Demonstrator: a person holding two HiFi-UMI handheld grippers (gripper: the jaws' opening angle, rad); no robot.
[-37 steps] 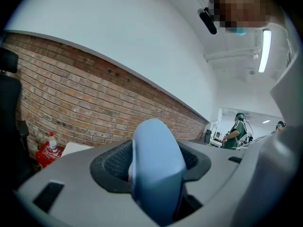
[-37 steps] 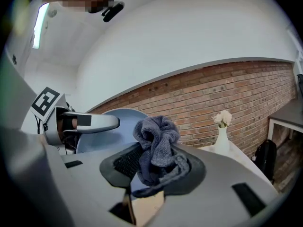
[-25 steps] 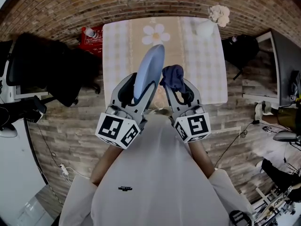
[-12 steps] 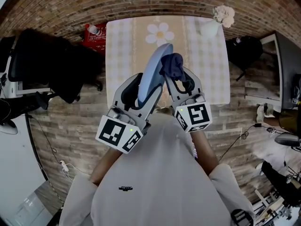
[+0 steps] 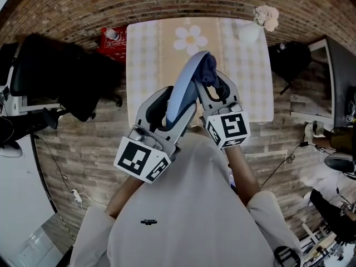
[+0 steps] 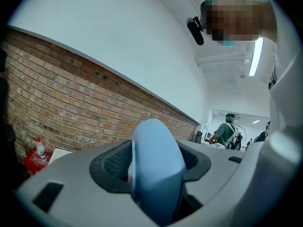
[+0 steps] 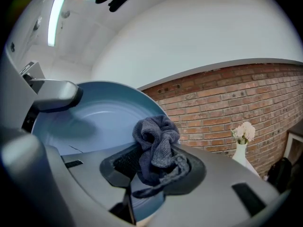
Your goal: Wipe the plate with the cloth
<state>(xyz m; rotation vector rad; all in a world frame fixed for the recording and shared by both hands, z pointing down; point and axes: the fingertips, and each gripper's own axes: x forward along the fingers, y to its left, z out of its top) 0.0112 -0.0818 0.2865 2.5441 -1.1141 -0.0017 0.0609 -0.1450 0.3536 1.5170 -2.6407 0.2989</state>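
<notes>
My left gripper is shut on the rim of a light blue plate, held on edge above the table. In the left gripper view the blue plate stands edge-on between the jaws. My right gripper is shut on a bunched dark blue-grey cloth, which presses against the plate's right face near its top. The right gripper view shows the cloth pinched between the jaws, with the plate's inner face just to its left.
A table with a checked cloth and a daisy print lies below. A white vase of flowers stands at its far right corner. A red crate with a bottle sits left of the table, beside a dark chair.
The cloth has slid up along the plate's face toward its top edge. Both grippers and the plate have shifted slightly to the right.
</notes>
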